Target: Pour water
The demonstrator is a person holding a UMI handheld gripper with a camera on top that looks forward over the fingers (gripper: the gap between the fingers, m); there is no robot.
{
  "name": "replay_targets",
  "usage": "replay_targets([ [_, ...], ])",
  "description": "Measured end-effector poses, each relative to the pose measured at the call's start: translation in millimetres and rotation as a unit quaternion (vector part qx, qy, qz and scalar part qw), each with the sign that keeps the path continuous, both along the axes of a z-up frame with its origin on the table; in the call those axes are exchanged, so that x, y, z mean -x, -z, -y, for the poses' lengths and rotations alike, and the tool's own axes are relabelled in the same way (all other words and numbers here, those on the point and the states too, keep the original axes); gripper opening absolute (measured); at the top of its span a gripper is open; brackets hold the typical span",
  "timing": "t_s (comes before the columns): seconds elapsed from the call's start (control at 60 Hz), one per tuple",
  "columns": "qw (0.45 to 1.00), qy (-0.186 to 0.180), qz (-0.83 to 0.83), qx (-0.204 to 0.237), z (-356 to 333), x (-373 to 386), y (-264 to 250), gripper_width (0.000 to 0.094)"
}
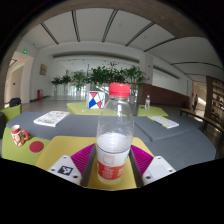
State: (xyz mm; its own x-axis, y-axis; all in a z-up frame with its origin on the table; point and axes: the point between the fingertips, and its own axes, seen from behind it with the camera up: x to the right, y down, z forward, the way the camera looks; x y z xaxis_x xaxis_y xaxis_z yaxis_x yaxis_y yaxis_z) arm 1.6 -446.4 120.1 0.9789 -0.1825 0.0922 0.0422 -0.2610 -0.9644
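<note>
A clear plastic bottle [115,135] with a red cap [119,90] and a red-and-white label stands upright between my fingers, partly filled with water. My gripper [113,160] is shut on the bottle: the magenta pads [84,157] press its lower body on both sides. The bottle sits over a yellow placemat [62,147] on the grey table [185,145]. No cup or other vessel for the water shows in this view.
A red disc [37,147] and a green mat [14,146] lie to the left. A white card [51,119] lies further back on the left. A red-white-blue box [96,99] stands beyond the bottle, with potted plants [100,76] behind it.
</note>
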Motion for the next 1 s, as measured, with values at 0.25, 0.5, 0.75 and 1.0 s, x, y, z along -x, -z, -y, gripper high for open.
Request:
replay_targets([
  [0.25,1.0,0.013,0.013,-0.018,-11,-10,-6,0.0377],
  [0.5,0.994,0.053,0.092,-0.022,-9,-16,-46,0.0345],
  [0.75,0.944,0.088,0.309,-0.07,-34,14,-181,0.0346],
  [1.0,0.787,0.032,0.603,-0.124,-100,163,-280,0.0344],
])
